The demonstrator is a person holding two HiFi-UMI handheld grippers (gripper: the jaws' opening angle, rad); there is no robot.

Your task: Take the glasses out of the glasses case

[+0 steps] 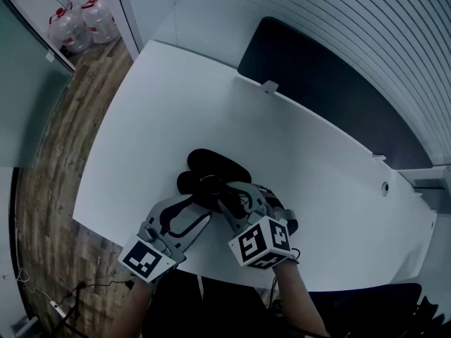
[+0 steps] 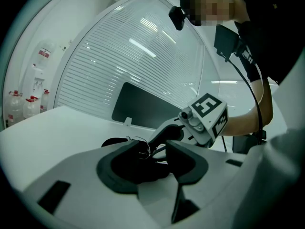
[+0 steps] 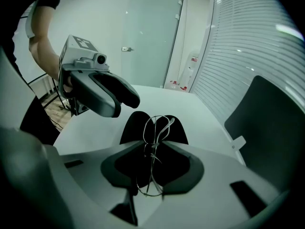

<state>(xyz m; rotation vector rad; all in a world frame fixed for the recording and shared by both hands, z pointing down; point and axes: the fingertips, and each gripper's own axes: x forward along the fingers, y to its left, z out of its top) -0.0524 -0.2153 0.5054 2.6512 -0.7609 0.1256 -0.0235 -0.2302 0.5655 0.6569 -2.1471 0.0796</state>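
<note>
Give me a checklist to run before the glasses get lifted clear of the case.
1. Right gripper clamped on the glasses: ok.
2. Left gripper gripping the glasses case: ok.
3. Case lid open: ok.
4. Case resting on the table: ok.
5. Glasses fully clear of the case: cannot tell.

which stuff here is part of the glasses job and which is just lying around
In the job: glasses, glasses case, left tongs on the case, right tongs on the glasses.
Lying about: water jugs, dark panel.
</note>
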